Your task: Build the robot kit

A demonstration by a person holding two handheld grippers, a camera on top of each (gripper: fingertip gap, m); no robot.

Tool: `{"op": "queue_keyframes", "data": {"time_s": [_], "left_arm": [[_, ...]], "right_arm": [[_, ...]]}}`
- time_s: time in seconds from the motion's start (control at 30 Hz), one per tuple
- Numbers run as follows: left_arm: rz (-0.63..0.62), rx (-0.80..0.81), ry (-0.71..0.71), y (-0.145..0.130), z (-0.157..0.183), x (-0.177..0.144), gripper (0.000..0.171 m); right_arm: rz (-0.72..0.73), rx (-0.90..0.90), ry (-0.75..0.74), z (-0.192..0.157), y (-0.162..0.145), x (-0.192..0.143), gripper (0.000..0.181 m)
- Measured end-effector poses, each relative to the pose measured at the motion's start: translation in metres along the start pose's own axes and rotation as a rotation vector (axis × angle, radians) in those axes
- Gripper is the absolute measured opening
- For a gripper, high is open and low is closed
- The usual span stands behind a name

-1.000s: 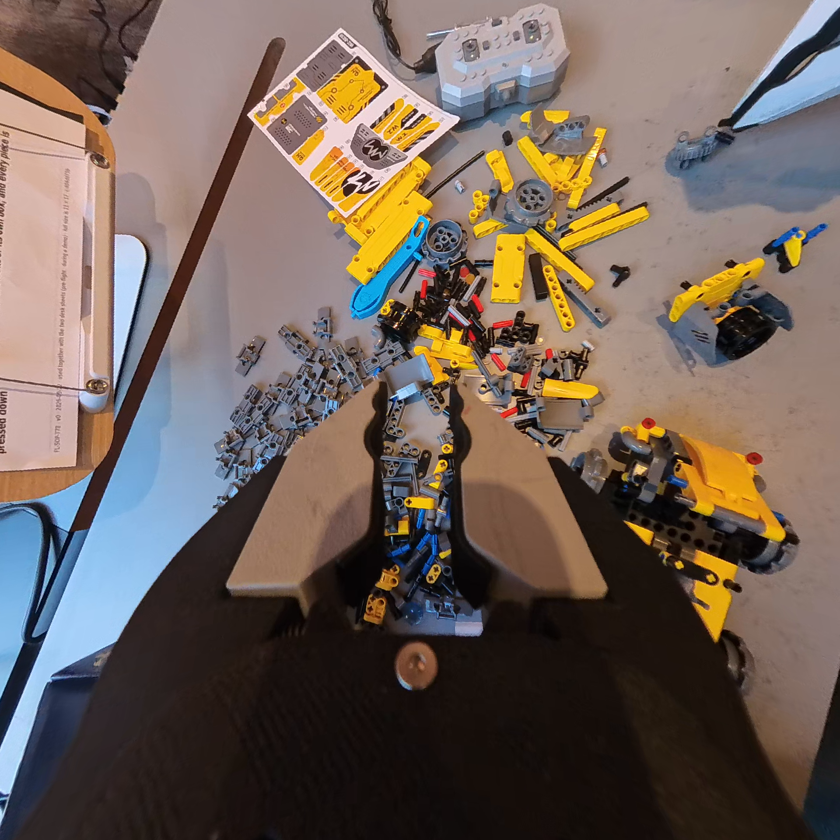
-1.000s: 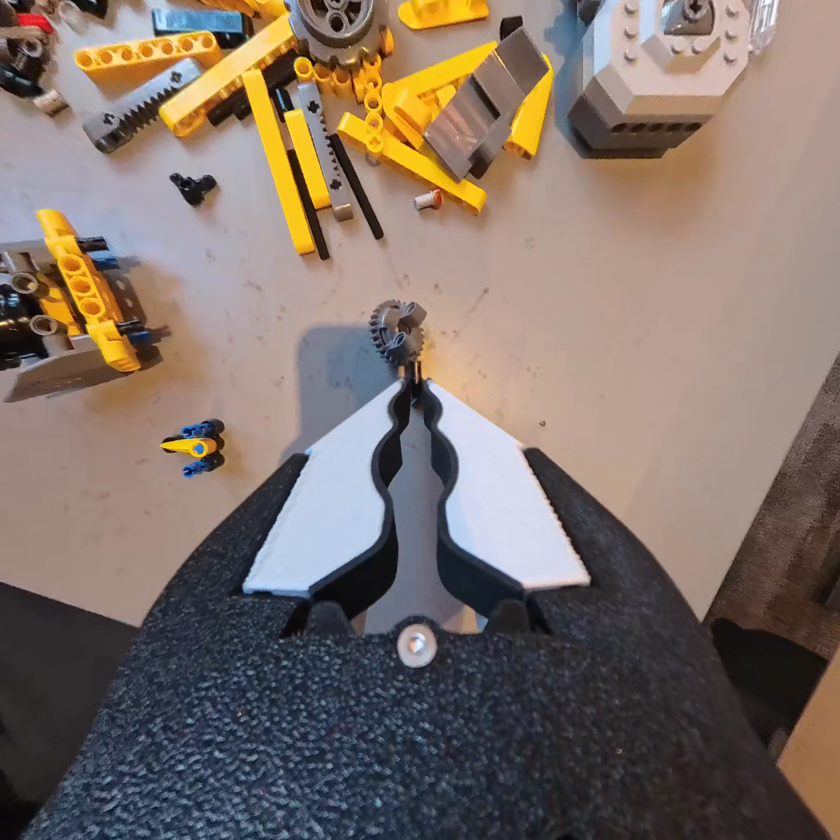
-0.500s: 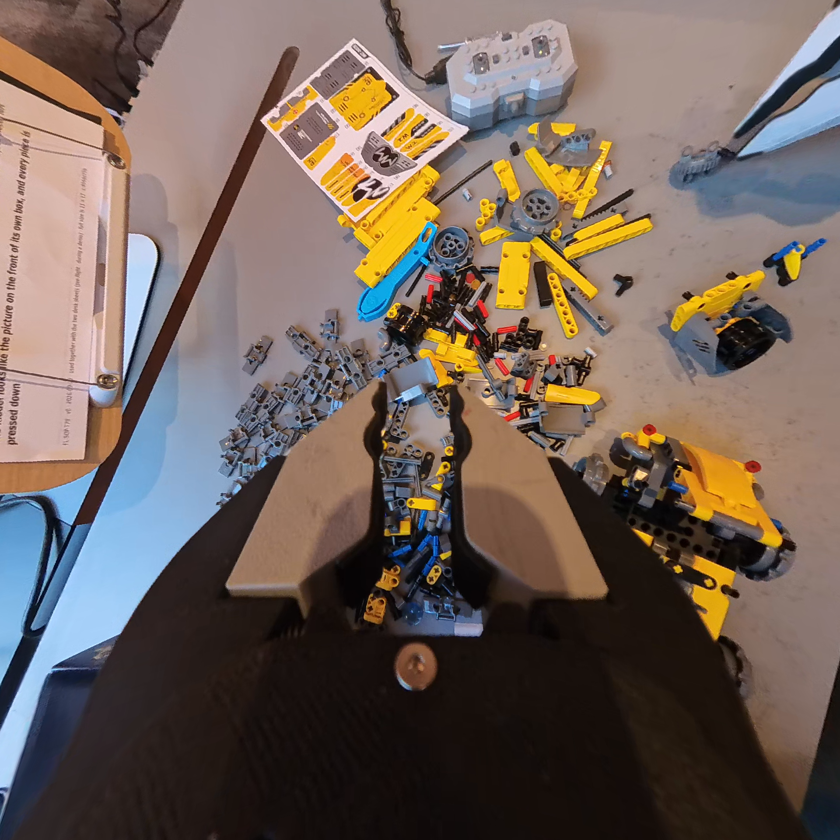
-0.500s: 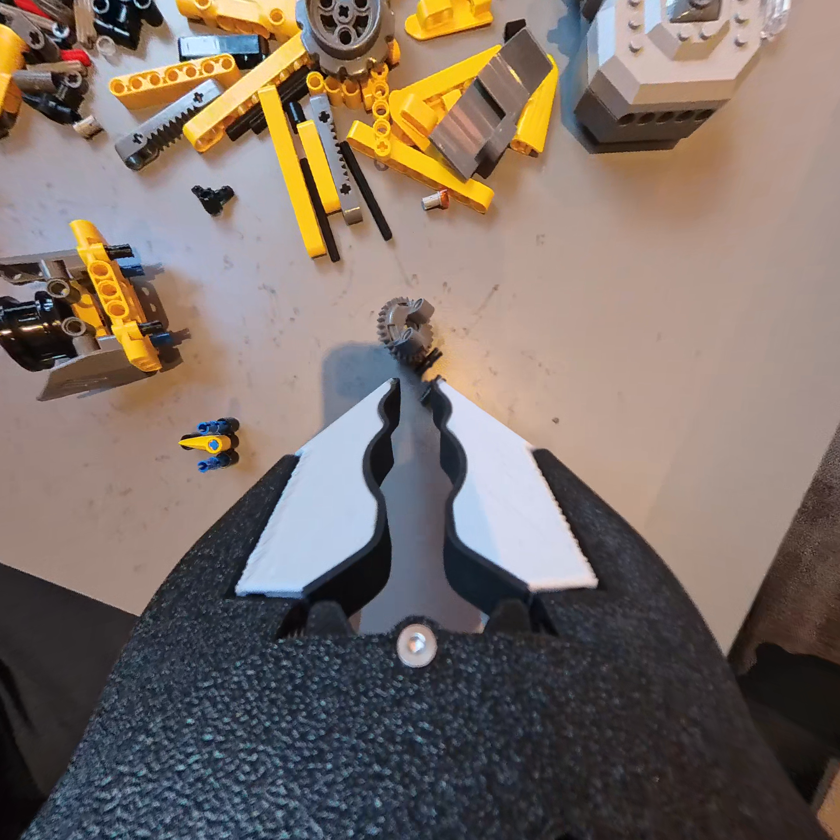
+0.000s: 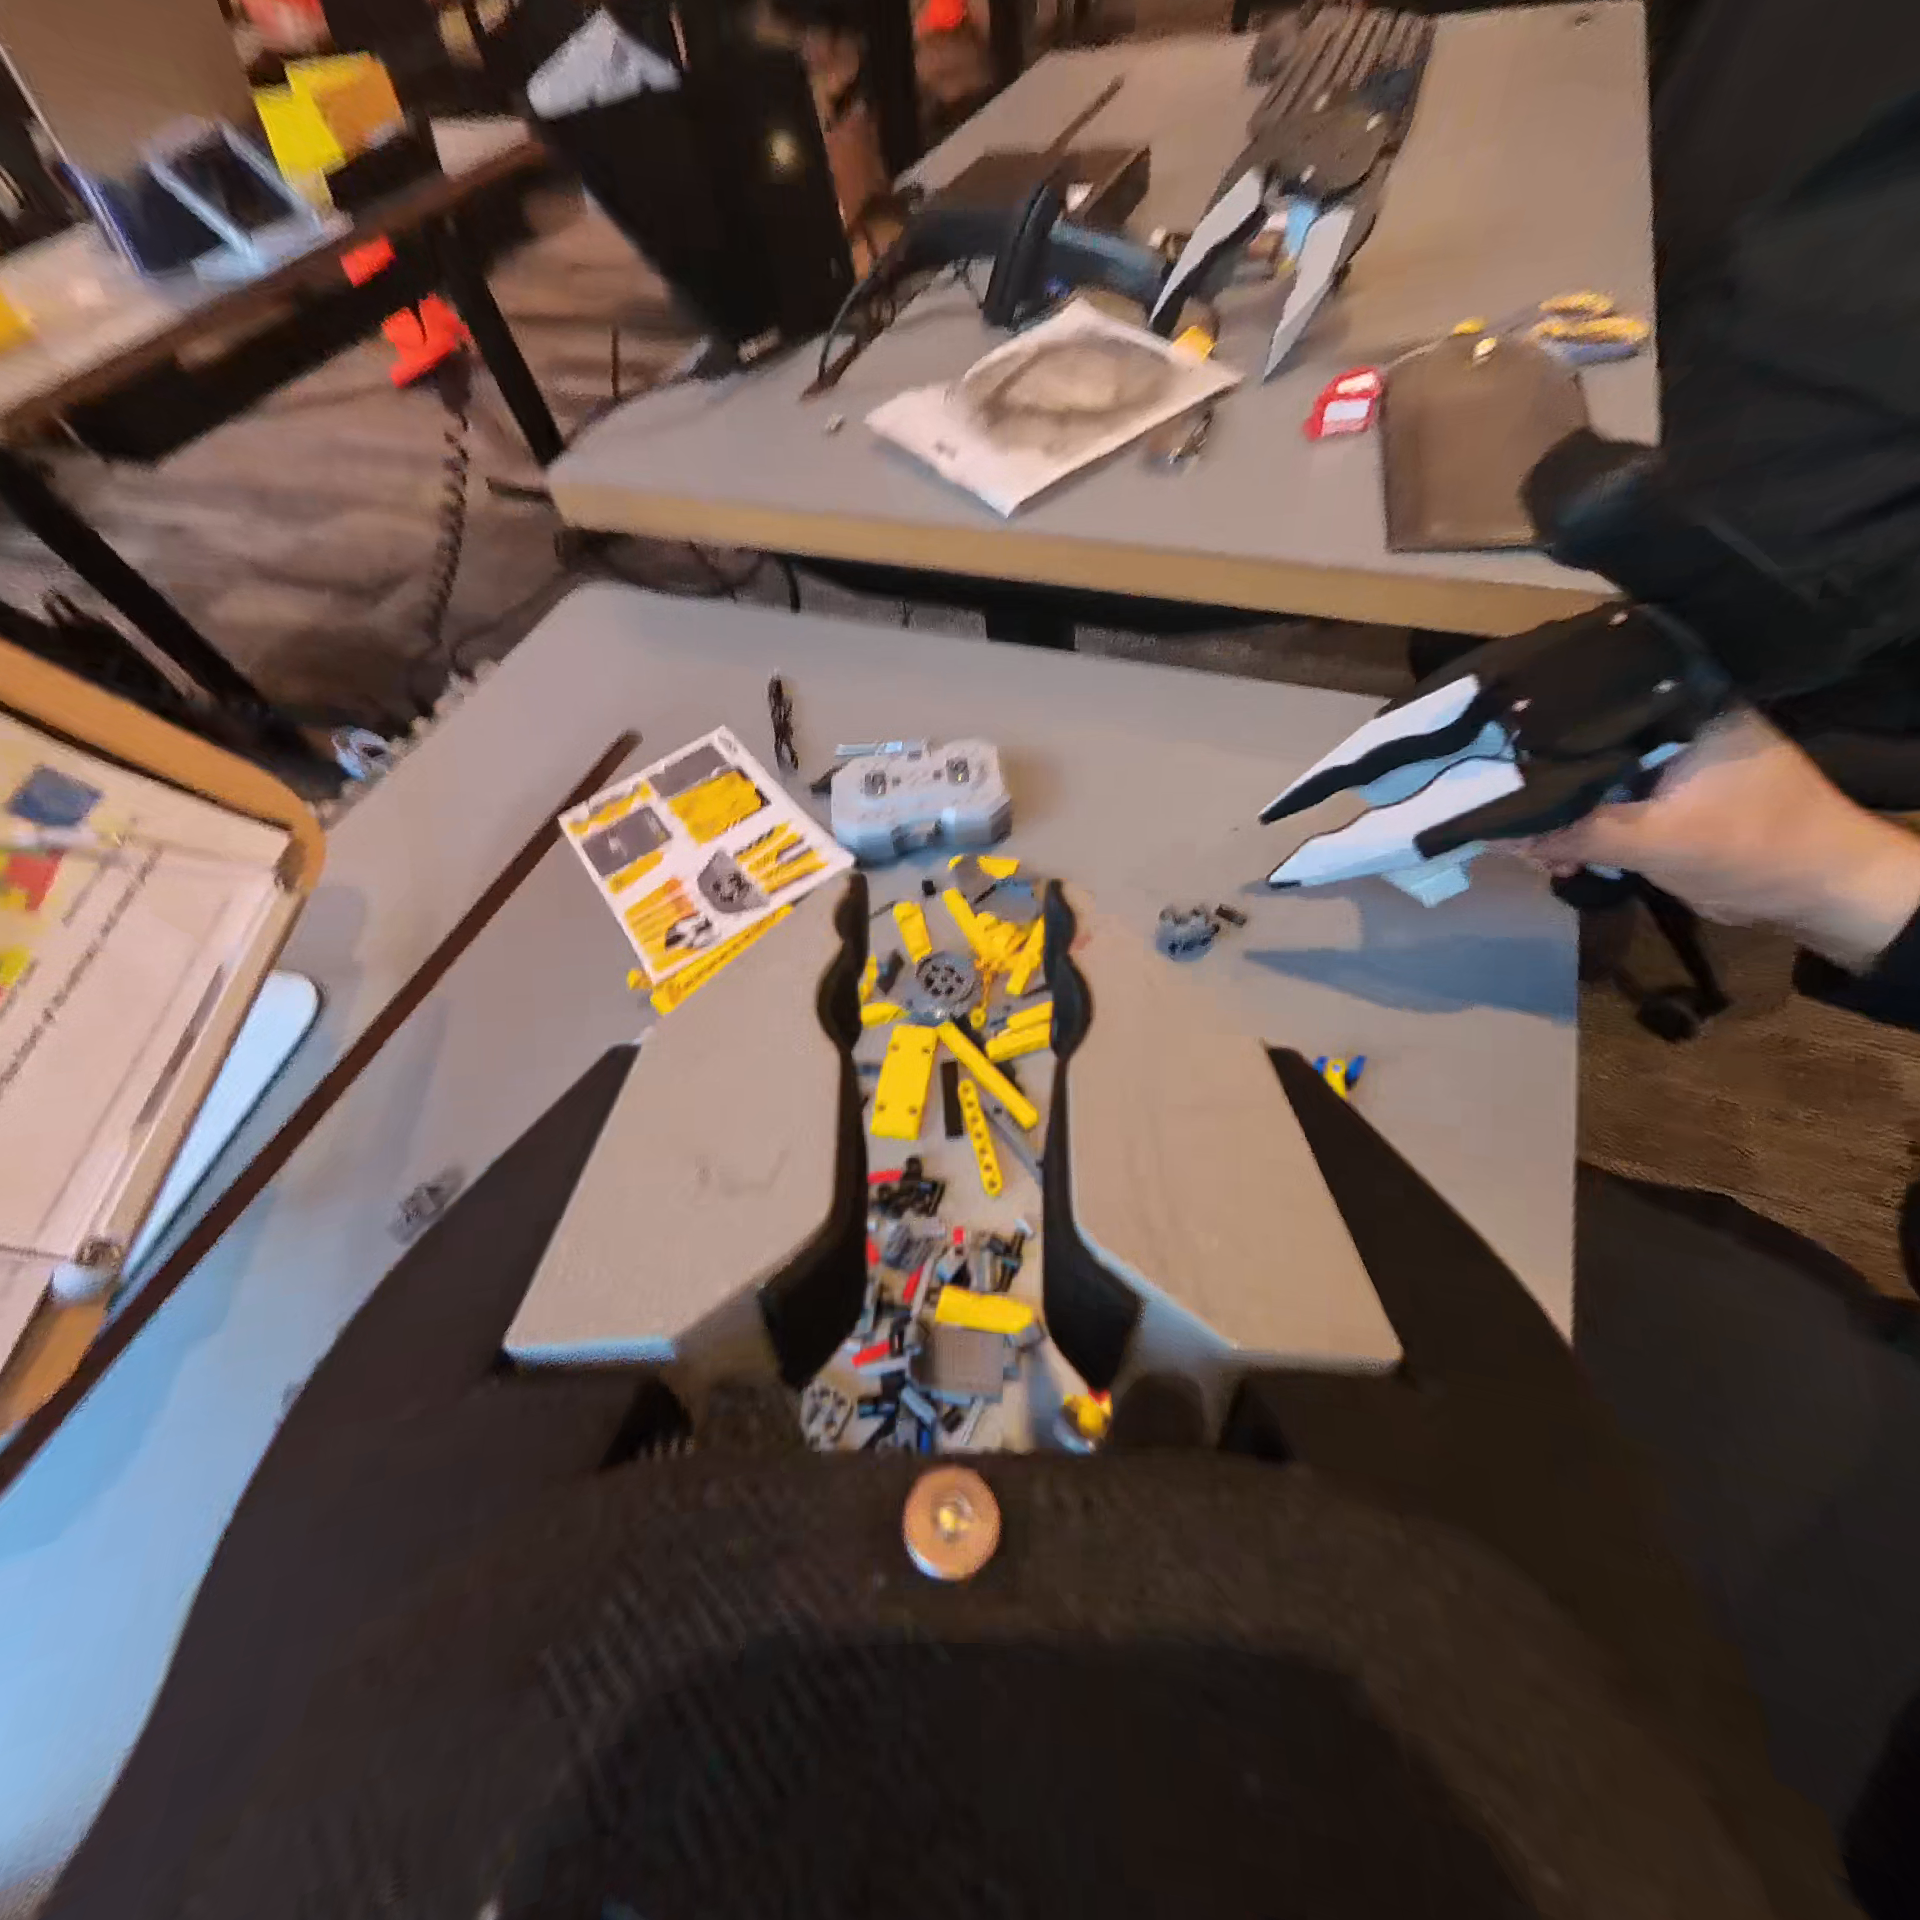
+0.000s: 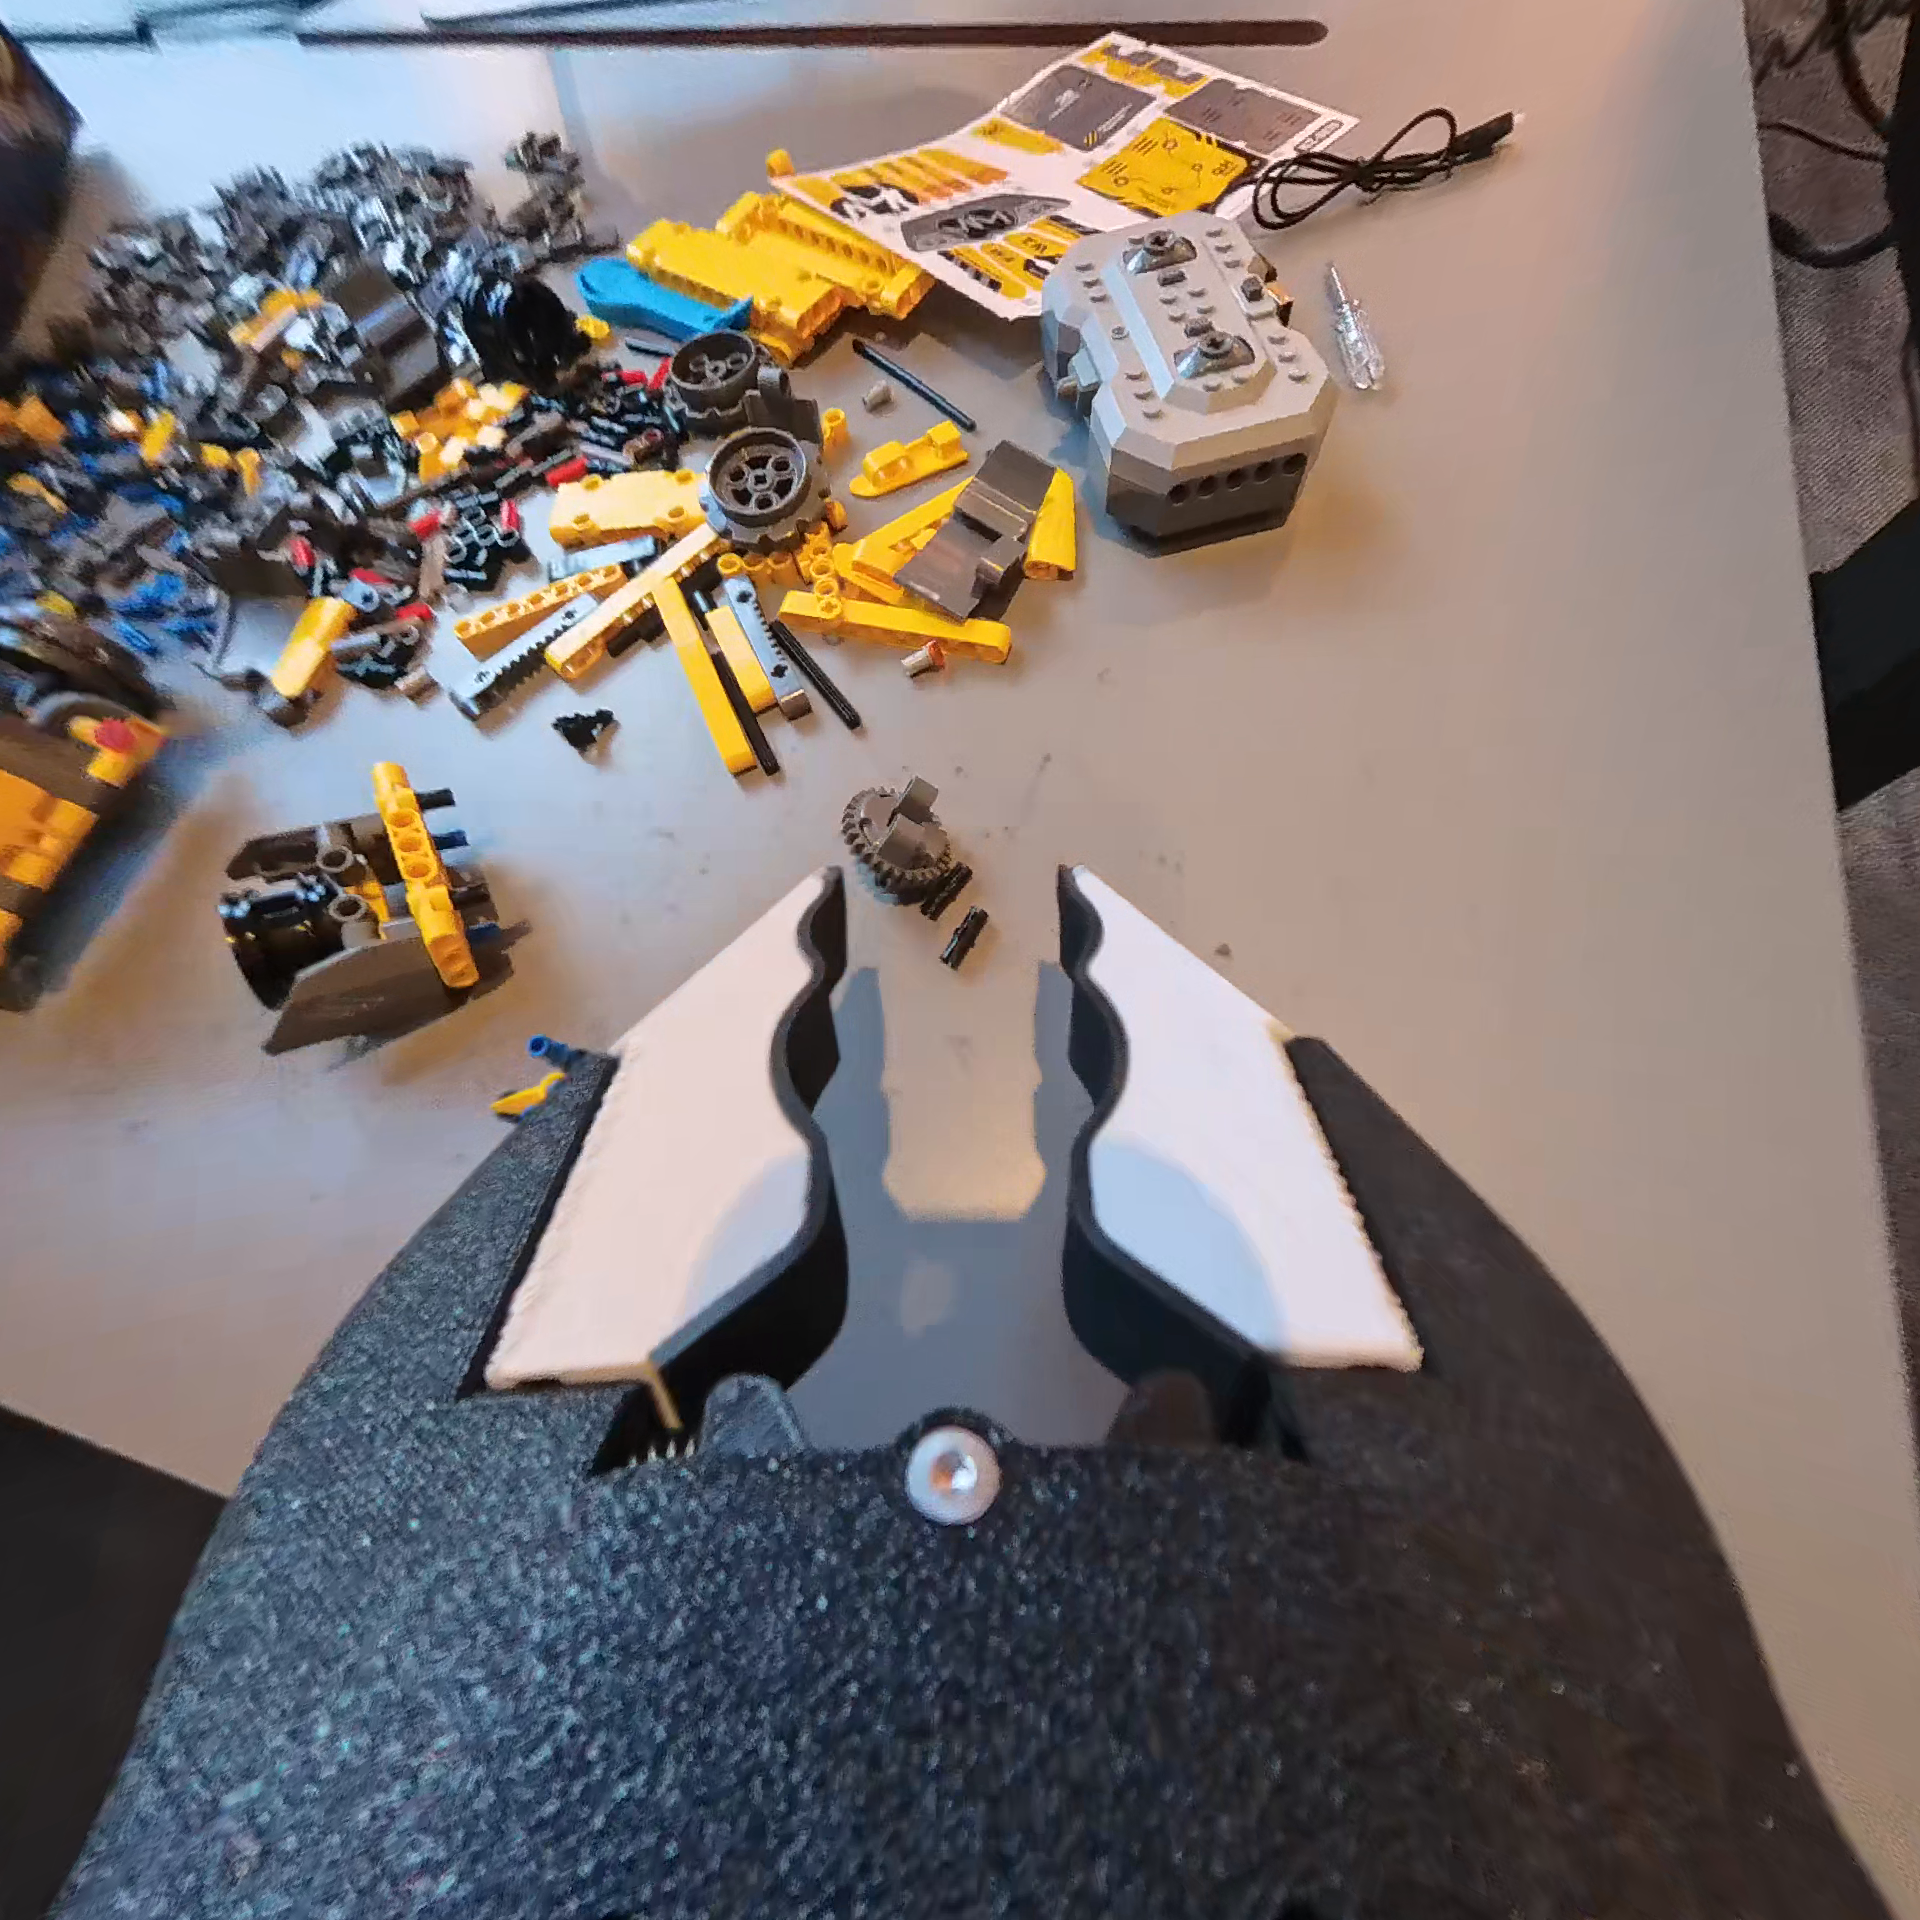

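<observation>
Both tools are seen with jaws apart and nothing held: the right tool (image 6: 951, 883) is poised low over the grey bench (image 6: 1455, 831), a small grey gear piece (image 6: 896, 836) and a loose black pin (image 6: 963, 933) lying just ahead between its tips, while the left tool (image 5: 951, 904) is raised above the heap of yellow and black building parts (image 5: 945, 1091). Judged light, rigid and smooth, the gear piece would best be gripped across its toothed rim. A grey battery box (image 6: 1184, 384) and a sticker sheet (image 6: 1070, 177) are seen beyond.
</observation>
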State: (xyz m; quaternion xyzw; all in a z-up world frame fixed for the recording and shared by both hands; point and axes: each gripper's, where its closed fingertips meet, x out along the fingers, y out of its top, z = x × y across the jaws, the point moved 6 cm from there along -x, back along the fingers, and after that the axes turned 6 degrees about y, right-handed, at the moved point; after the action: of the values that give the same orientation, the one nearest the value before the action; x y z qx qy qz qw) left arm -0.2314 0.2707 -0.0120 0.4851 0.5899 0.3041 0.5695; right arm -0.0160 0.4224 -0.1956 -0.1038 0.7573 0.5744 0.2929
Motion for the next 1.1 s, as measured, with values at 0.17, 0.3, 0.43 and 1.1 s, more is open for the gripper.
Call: {"op": "queue_keyframes", "data": {"time_s": [0.17, 0.3, 0.43, 1.1], "left_arm": [[0.060, 0.113, -0.041, 0.016, 0.040, -0.033, 0.017], [0.205, 0.000, -0.083, 0.026, 0.050, -0.056, 0.017], [0.083, -0.049, -0.336, 0.001, 0.114, -0.031, 0.034], [0.055, 0.117, -0.976, -0.131, 0.287, 0.035, 0.059]], "right_arm": [[0.122, 0.076, 0.068, -0.009, 0.002, -0.008, 0.053], [0.194, 0.073, 0.108, -0.020, -0.001, -0.019, 0.053], [0.212, 0.034, 0.096, -0.022, -0.004, -0.029, 0.053], [0.110, -0.120, 0.037, -0.006, -0.010, -0.029, 0.081]]}}
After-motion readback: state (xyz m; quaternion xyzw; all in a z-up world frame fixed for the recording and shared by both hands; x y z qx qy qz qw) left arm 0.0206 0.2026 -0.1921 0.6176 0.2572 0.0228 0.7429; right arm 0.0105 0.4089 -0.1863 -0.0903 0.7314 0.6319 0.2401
